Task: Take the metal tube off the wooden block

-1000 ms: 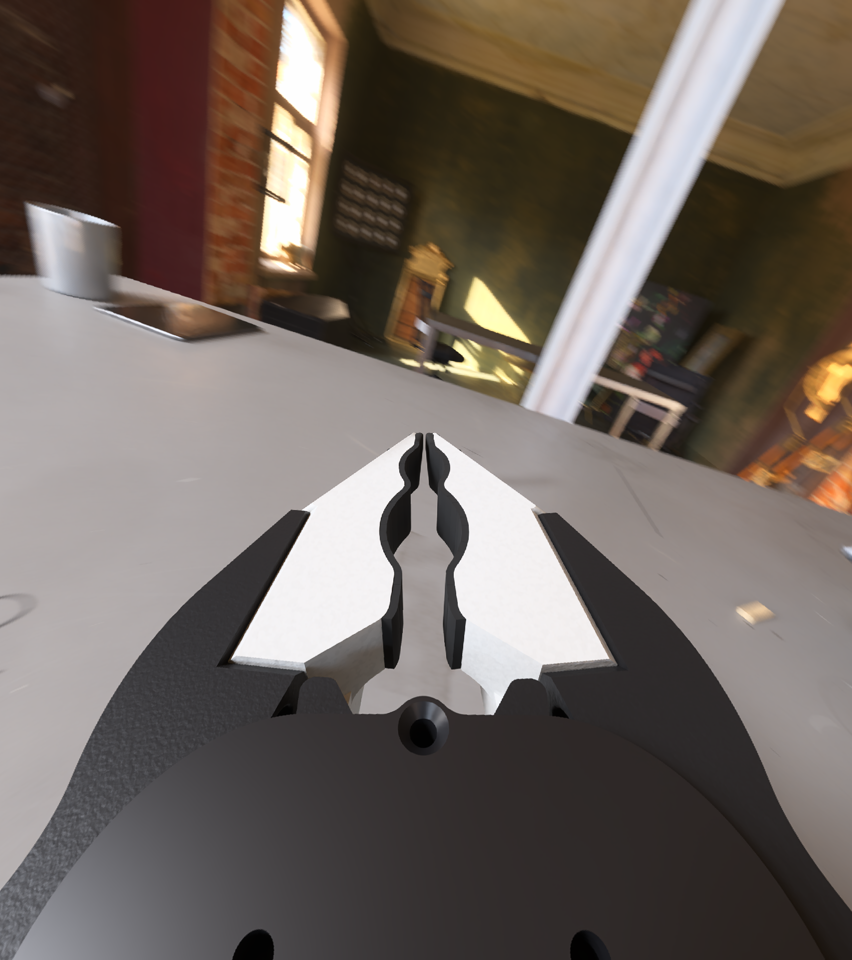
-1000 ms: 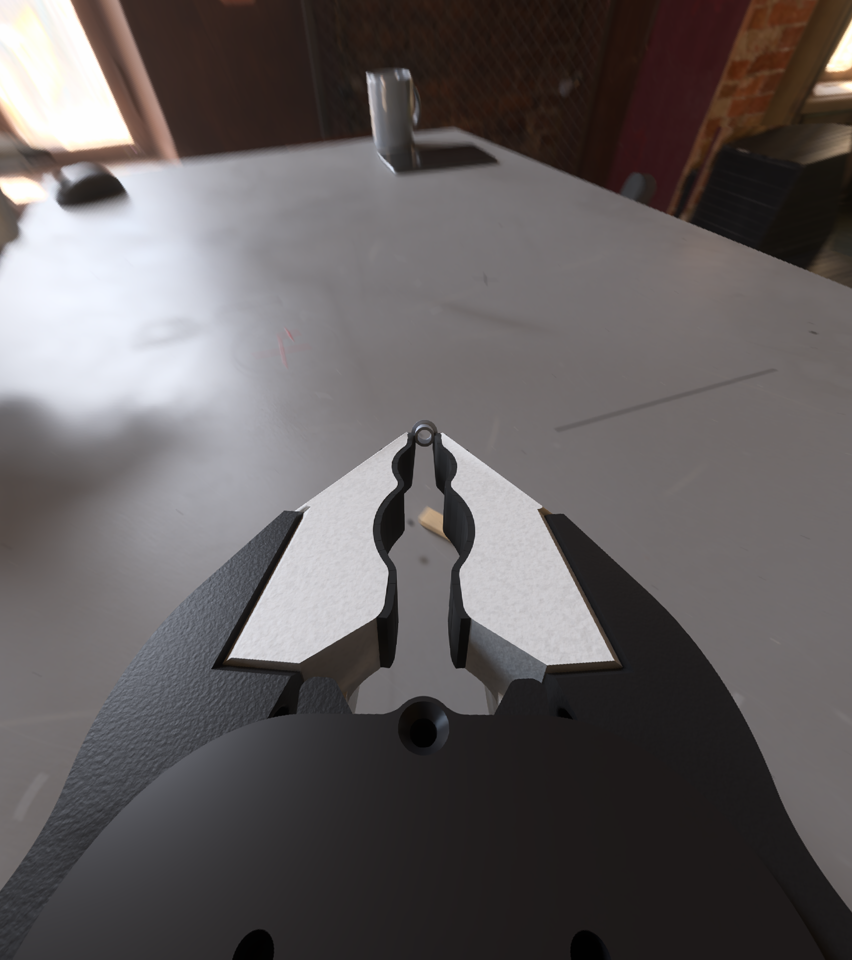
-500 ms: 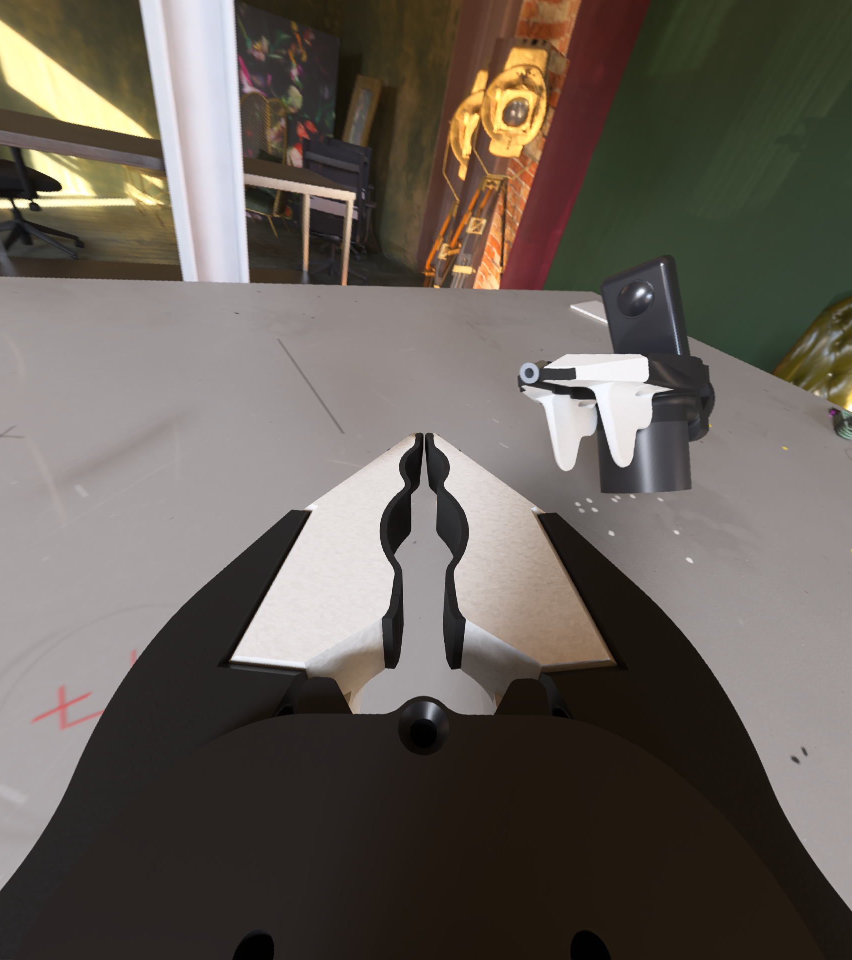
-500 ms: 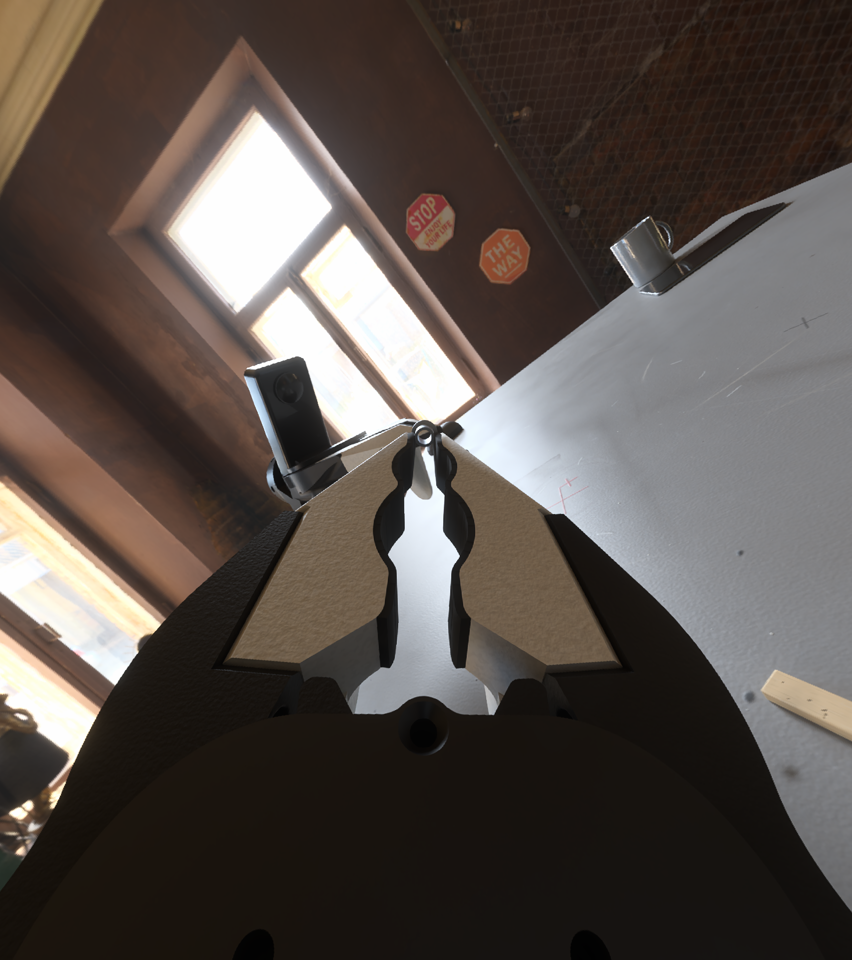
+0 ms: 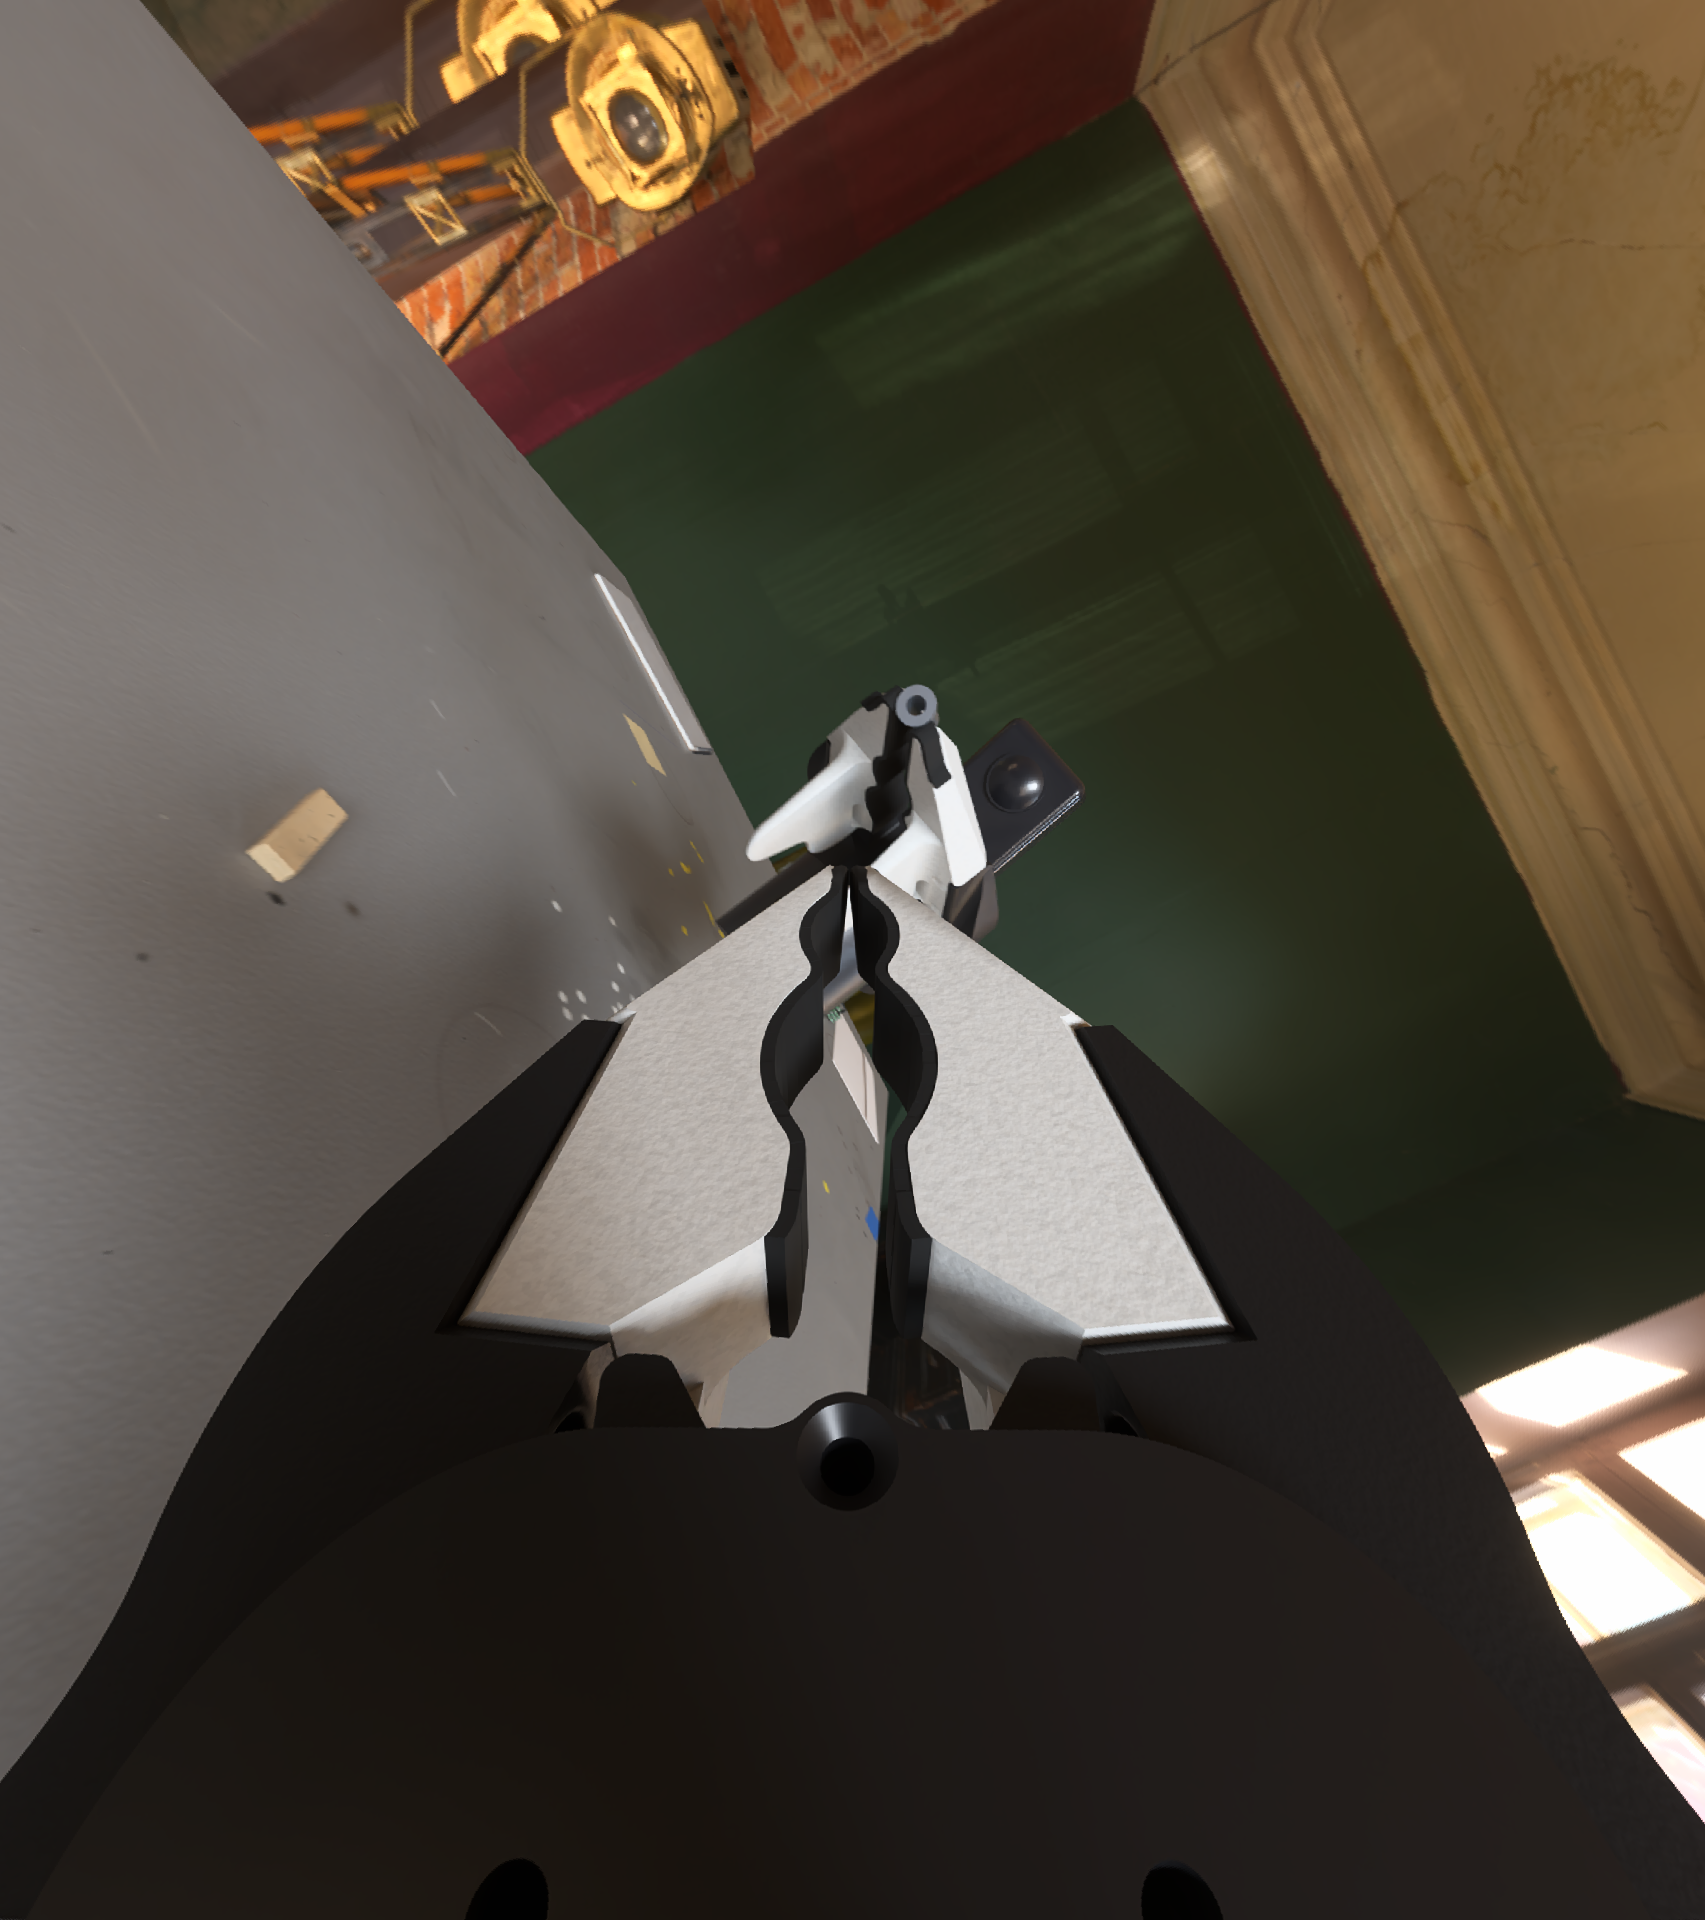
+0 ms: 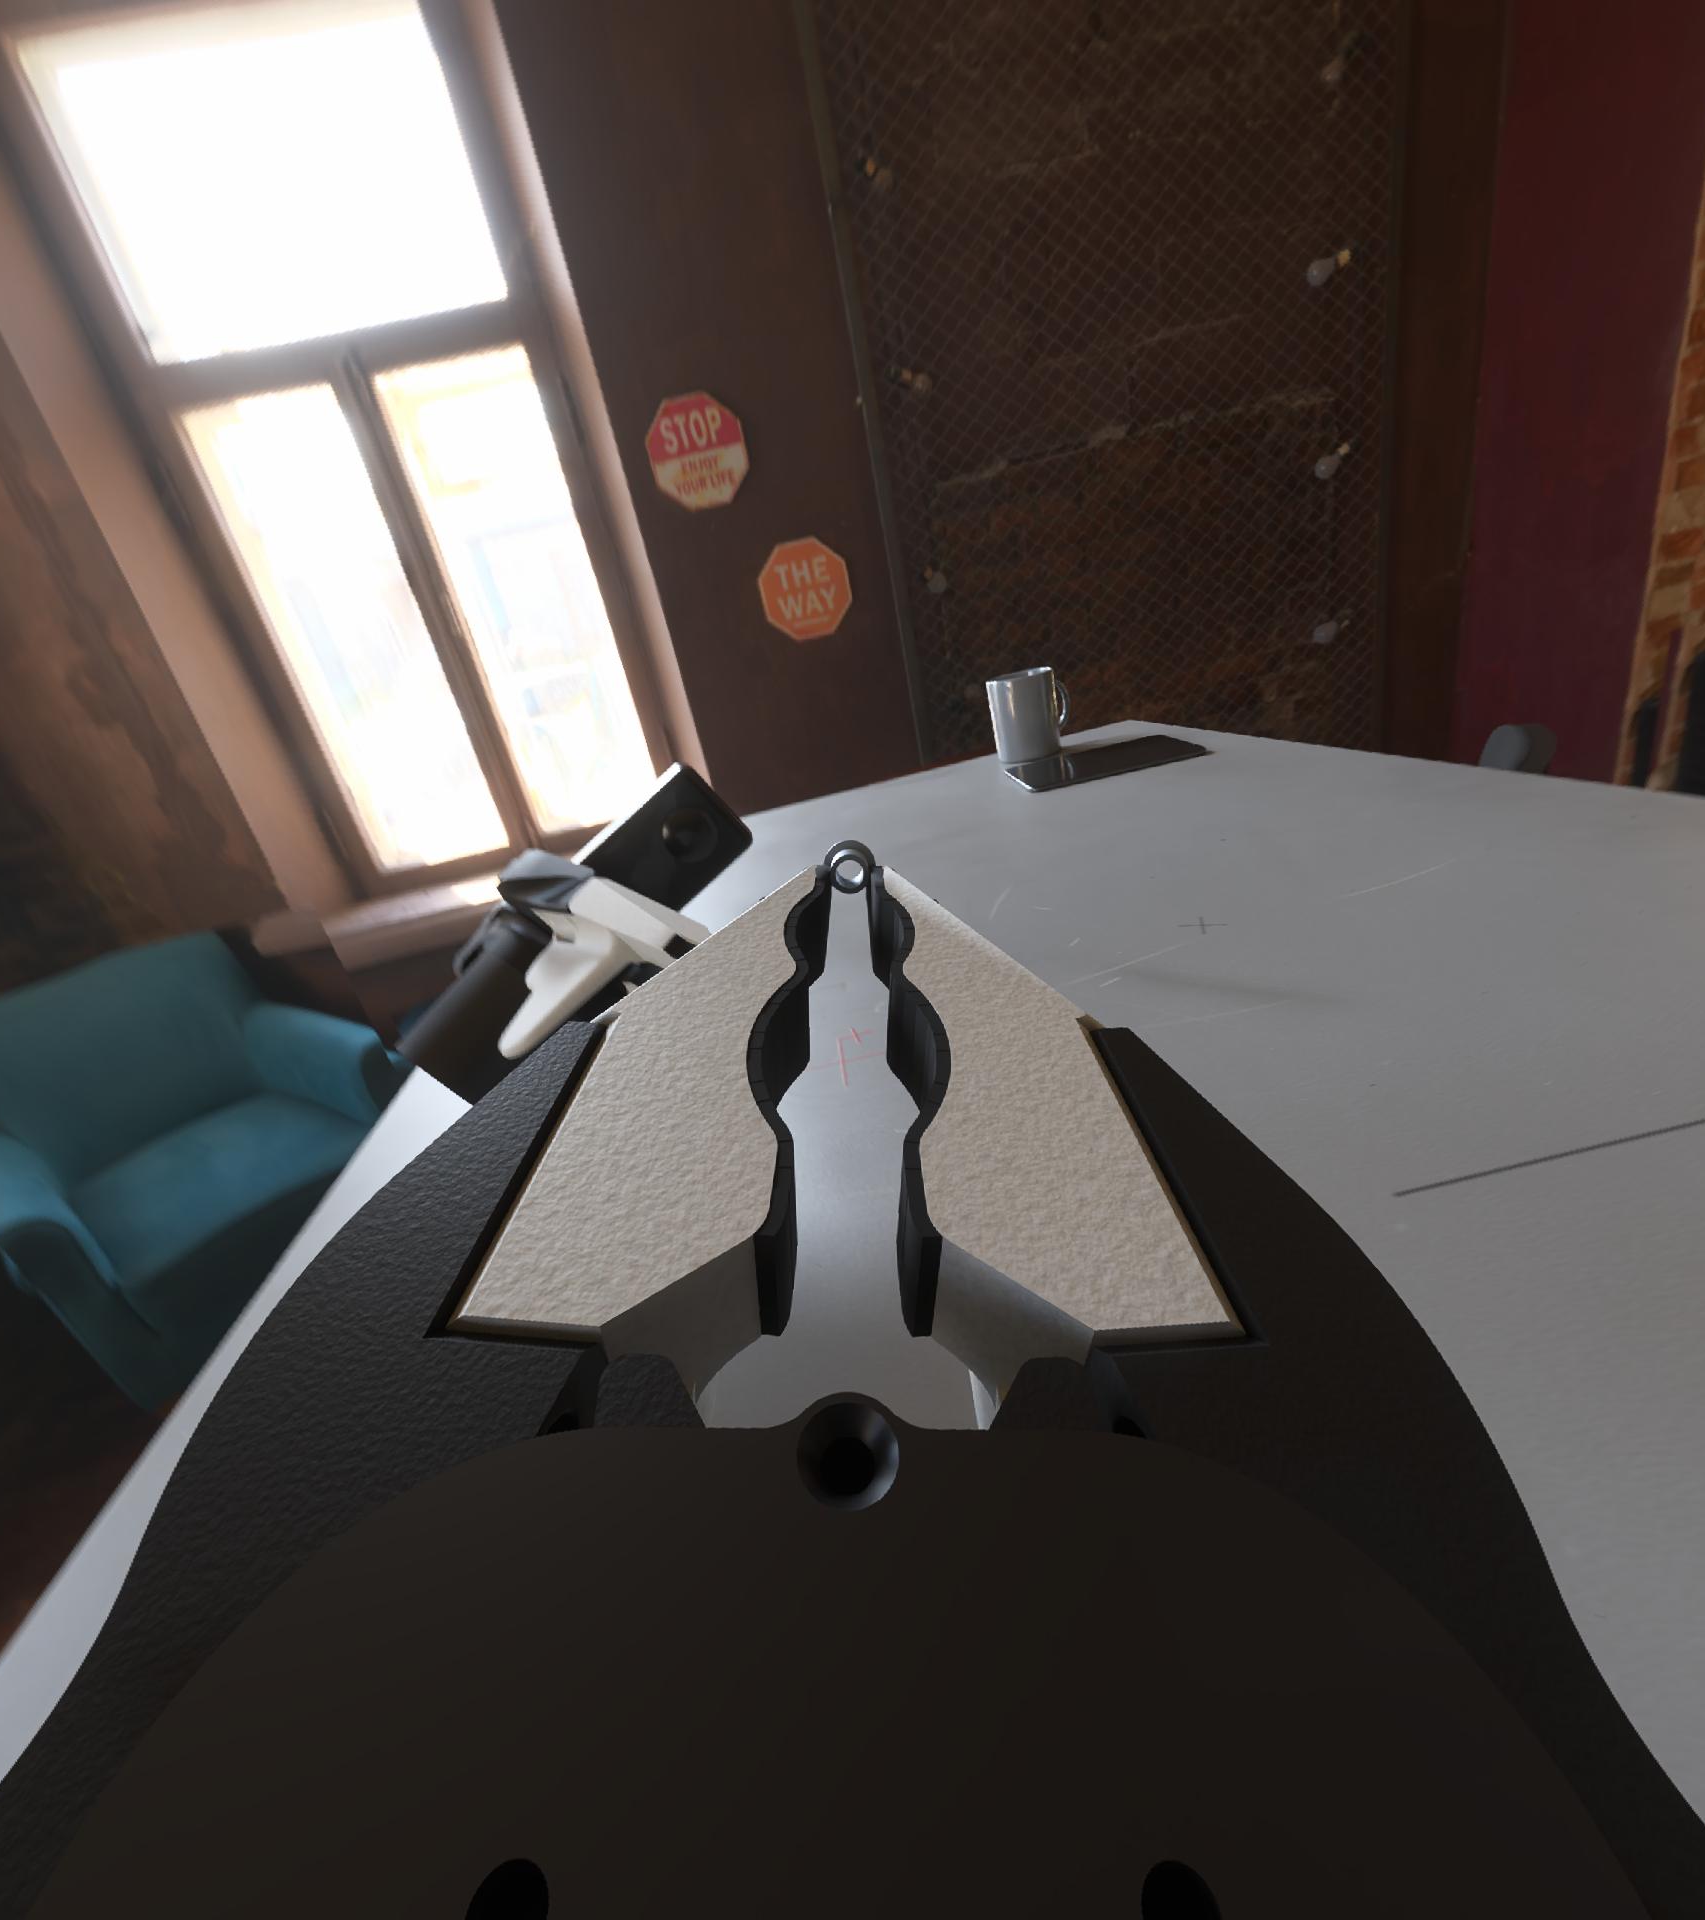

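We grip the metal tube [image 6: 850, 864] in our right gripper [image 6: 850, 883], pinched at the fingertips: a thin, grey, hollow piece seen end-on. Our left gripper [image 5: 850, 878] is closed on nothing. The pale wooden block [image 5: 297, 834] lies on the grey table [image 5: 100, 623], left of the left gripper's tips.

1. The grey counter [image 6: 1347, 987] is scuffed, with a long dark line and faint red marks.
2. A mug [image 6: 1027, 714] stands at the far end, on a dark slab [image 6: 1108, 762].
3. A wooden block [image 5: 297, 834] lies alone.
4. A flat white card [image 5: 650, 665] lies near the edge.
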### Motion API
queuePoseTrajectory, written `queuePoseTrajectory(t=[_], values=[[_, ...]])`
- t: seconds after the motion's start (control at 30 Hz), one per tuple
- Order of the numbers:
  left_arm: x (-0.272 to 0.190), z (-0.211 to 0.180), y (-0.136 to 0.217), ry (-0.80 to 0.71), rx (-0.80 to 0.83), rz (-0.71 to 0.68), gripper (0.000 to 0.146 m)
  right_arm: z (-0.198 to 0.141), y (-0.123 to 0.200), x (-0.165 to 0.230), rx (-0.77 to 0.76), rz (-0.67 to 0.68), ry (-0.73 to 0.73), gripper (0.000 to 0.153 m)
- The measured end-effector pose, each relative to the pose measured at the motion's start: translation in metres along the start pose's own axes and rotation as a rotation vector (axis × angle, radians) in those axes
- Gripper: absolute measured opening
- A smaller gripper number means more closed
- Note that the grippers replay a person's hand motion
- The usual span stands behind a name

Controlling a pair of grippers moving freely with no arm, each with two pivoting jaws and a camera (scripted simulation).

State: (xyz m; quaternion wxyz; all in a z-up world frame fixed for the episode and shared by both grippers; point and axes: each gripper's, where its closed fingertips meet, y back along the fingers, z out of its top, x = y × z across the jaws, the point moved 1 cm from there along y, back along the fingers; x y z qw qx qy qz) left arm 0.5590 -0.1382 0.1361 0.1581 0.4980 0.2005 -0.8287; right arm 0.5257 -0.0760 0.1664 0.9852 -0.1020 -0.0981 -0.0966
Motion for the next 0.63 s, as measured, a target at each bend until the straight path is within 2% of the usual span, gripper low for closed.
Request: queuePoseTrajectory(t=[0.13, 0.43, 0.63], values=[[-0.009, -0.009, -0.004, 0.081, 0.027, -0.059, 0.0, -0.008, 0.003, 0.007, 0.116, 0.045, 0.106, 0.007], [-0.008, -0.033, -0.004, 0.231, 0.1, -0.109, 0.001, -0.016, 0.007, 0.023, 0.351, 0.26, 0.146, 0.007], [-0.002, -0.038, -0.002, 0.224, 0.107, -0.047, 0.001, -0.029, 0.005, 0.017, 0.407, 0.259, 0.192, 0.007]])
